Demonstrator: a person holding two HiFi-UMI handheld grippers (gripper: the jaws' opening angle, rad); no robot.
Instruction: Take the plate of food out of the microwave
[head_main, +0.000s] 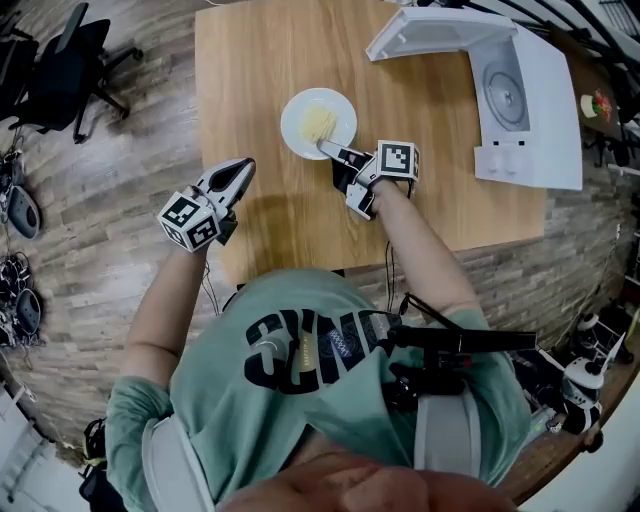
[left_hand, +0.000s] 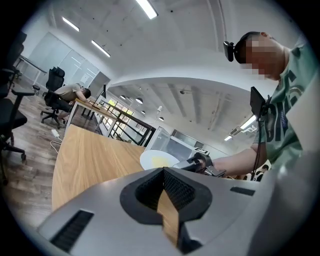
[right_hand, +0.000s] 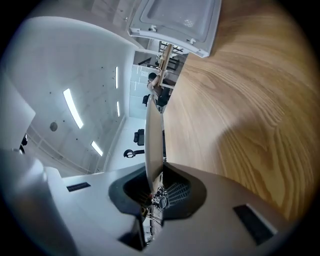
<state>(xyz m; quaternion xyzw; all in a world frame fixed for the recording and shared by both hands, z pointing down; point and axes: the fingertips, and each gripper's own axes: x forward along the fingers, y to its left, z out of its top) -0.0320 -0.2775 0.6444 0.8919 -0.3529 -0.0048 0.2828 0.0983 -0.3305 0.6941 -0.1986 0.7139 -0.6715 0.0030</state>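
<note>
The plate (head_main: 298, 125) is out of the microwave (head_main: 520, 100) and over the wooden table (head_main: 250, 60), w/ yellow food (head_main: 320, 122) in its middle. The right gripper (head_main: 327, 149) has its jaws closed on the near rim; in the right gripper view the rim passes edge-on between the pads. Whether the plate base touches the table, I cannot tell. The left gripper (head_main: 243, 168) is apart from the plate, jaws together, nothing in them.

Handling, as I judge it: the plate is stiff, prob. ceramic, so fragile, smooth and not so light. Held at one rim point only, it wants to tilt; keep it level, else the food slides. Best hold: deep on the rim, pads flat above & below.
</note>
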